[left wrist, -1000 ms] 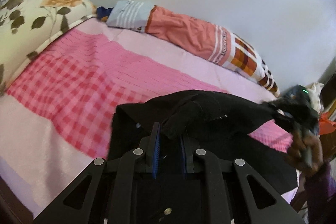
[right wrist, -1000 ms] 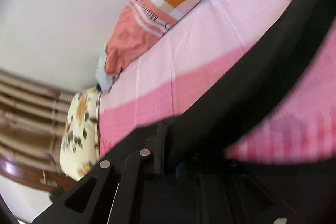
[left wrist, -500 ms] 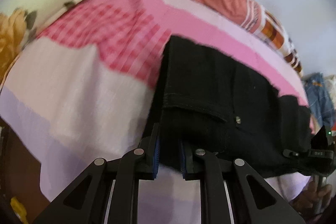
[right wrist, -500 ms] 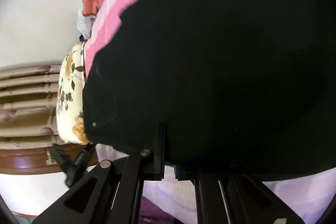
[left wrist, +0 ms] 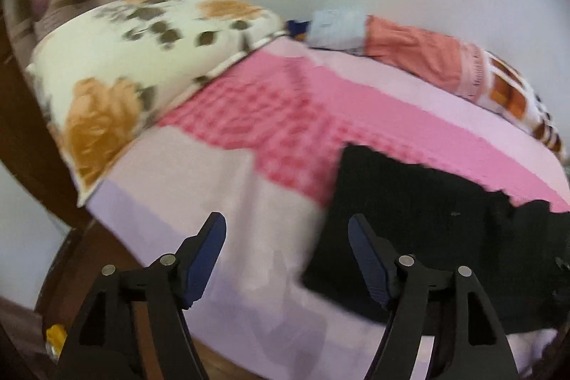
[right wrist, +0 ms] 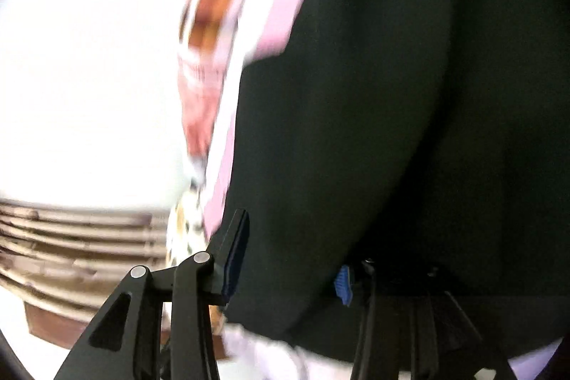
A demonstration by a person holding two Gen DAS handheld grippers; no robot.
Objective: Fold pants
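The wide bed under a pink and lilac checked knit bedspread (left wrist: 270,116) fills the left wrist view, with a cream pillow printed with orange flowers (left wrist: 142,59) at its head and a long orange, white and check-patterned bolster (left wrist: 445,63) against the wall. The black denim pants (left wrist: 420,223) lie flat in a dark slab near the bed's near edge, just right of the left gripper (left wrist: 286,255), whose blue-padded fingers stand wide apart over the bedspread and grasp nothing. The right gripper (right wrist: 288,259) looks spread too, with black cloth between its fingers, though whether it pinches the cloth I cannot tell. Judging by the look, the denim is fairly heavy, limp yet thick, so it should crease firmly; the hem corners or waistband edge seem the best places to take hold
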